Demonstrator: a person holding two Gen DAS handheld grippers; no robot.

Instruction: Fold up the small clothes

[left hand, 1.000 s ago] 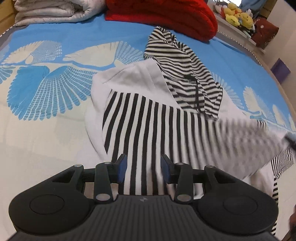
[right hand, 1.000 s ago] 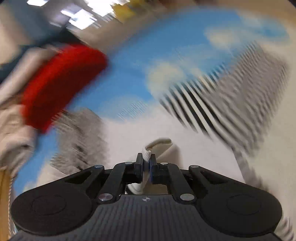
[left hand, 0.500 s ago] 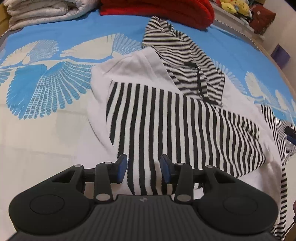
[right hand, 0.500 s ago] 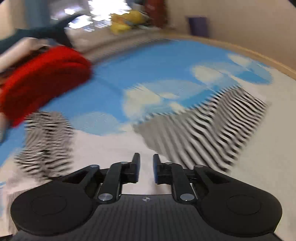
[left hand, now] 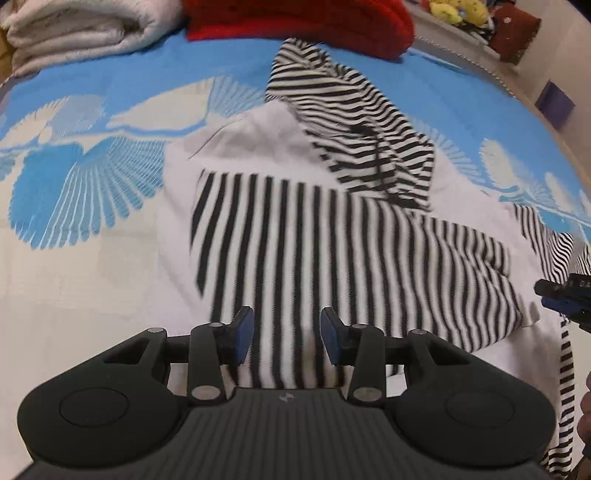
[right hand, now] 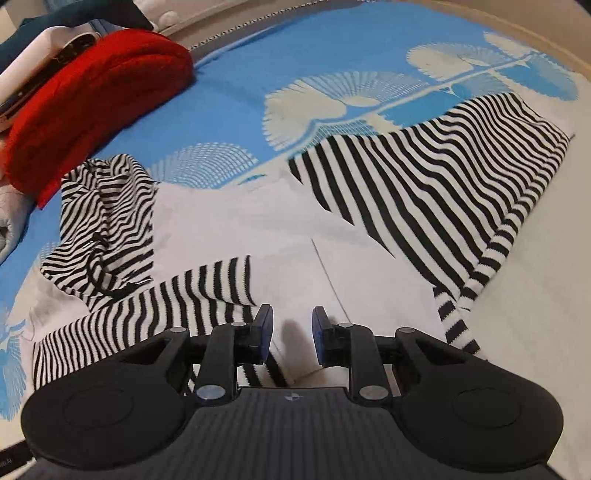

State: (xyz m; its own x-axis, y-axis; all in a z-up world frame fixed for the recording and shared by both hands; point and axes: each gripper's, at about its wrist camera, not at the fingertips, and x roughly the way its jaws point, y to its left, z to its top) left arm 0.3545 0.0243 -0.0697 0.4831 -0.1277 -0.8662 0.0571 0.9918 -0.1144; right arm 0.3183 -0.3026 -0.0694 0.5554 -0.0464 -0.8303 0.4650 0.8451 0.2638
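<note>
No writing can be read anywhere. The soft black-and-white striped hoodie (left hand: 332,229) lies spread on the bed (left hand: 74,280), its hood (left hand: 351,122) just before the red knit blanket (left hand: 303,22). Over the hoodie, the left hand-held gripper (left hand: 287,336) and right hand-held gripper (right hand: 292,334) both gape, empty.

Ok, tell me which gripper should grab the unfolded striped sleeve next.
Right. The right gripper is open over the hoodie's white body, with the spread striped sleeve just ahead on its side. The left gripper, also open, hovers over the already folded sleeve.
</note>
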